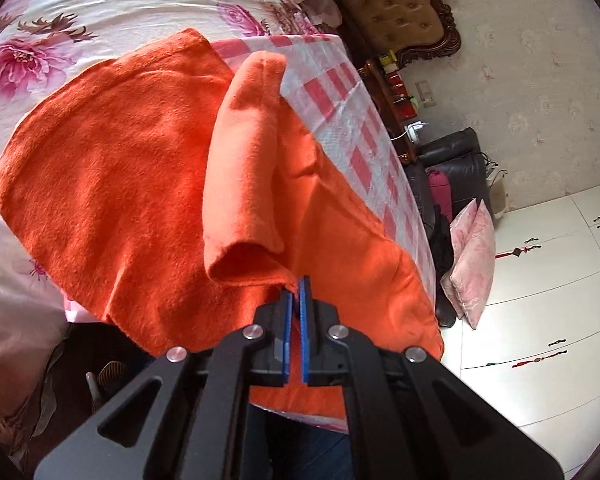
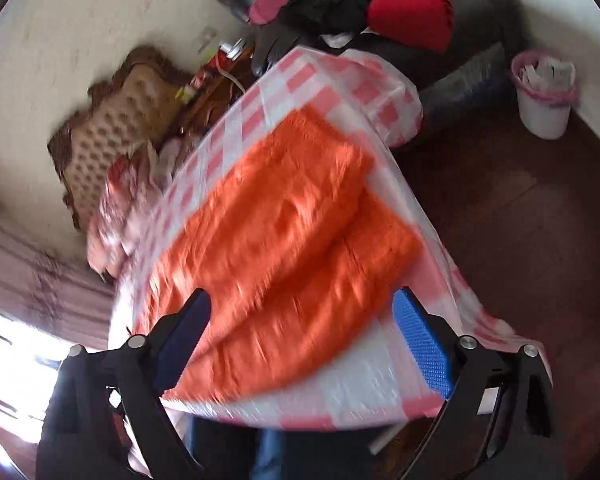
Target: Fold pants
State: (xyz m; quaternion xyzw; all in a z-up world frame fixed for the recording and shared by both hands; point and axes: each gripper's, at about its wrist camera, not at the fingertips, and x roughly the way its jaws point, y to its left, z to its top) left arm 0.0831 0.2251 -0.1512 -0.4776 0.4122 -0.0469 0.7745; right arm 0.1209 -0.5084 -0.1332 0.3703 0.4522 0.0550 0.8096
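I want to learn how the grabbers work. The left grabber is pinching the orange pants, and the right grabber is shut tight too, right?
Not quite. The left gripper is pinching the orange pants, but the right gripper is wide open, holding nothing. The right wrist view shows its two fingers far apart above the pants.

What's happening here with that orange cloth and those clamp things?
A person is folding orange pants on a pink-checked table cover, using two handheld grippers. The left gripper is shut on an edge of the pants, with a fold of fabric lifted in front of it. The right gripper is wide open above the pants, holding nothing.
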